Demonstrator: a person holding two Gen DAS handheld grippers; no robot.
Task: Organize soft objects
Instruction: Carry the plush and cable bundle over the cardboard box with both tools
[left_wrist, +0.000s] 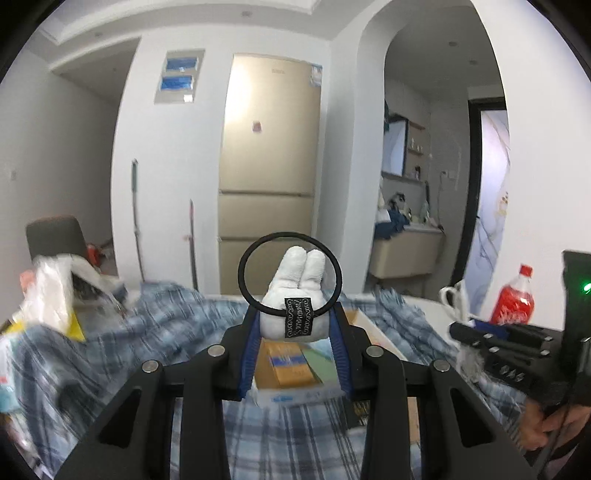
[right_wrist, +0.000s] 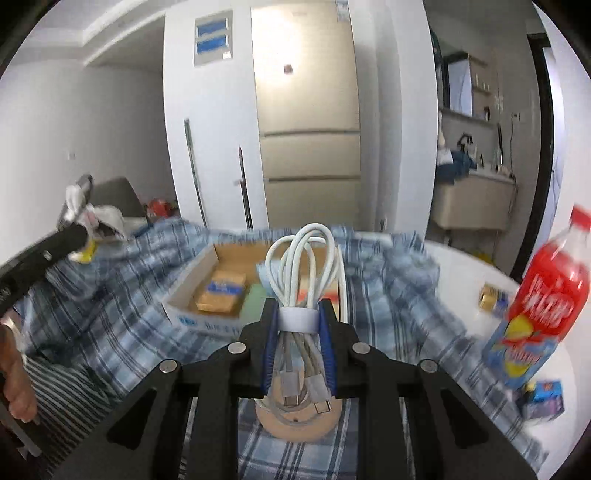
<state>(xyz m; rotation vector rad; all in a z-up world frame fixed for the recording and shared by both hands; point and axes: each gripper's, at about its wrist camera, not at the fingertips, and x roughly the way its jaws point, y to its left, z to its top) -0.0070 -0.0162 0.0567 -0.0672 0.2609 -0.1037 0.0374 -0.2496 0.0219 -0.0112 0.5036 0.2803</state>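
Note:
My left gripper (left_wrist: 294, 318) is shut on a white plush rabbit hair tie (left_wrist: 295, 291). The tie's black elastic ring stands up around the ears and a black label wraps its body. My right gripper (right_wrist: 298, 314) is shut on a coiled white cable bundle (right_wrist: 295, 295) bound by a pale strap, loops up and plugs hanging down. Both are held above an open cardboard box (right_wrist: 192, 317), which holds a yellow packet (right_wrist: 221, 291). The box (left_wrist: 380, 339) rests on blue plaid cloth (right_wrist: 110, 295). The other gripper shows at the edge of each view.
A red soda bottle (right_wrist: 546, 295) stands at the right on a white table, with a gold can (right_wrist: 491, 297) and a small blue carton (right_wrist: 543, 402) nearby. A white mug (left_wrist: 452, 299) is beside the bottle (left_wrist: 513, 299). A round tan disc (right_wrist: 295, 428) lies under the cable. Bags lie at the left (left_wrist: 48, 291).

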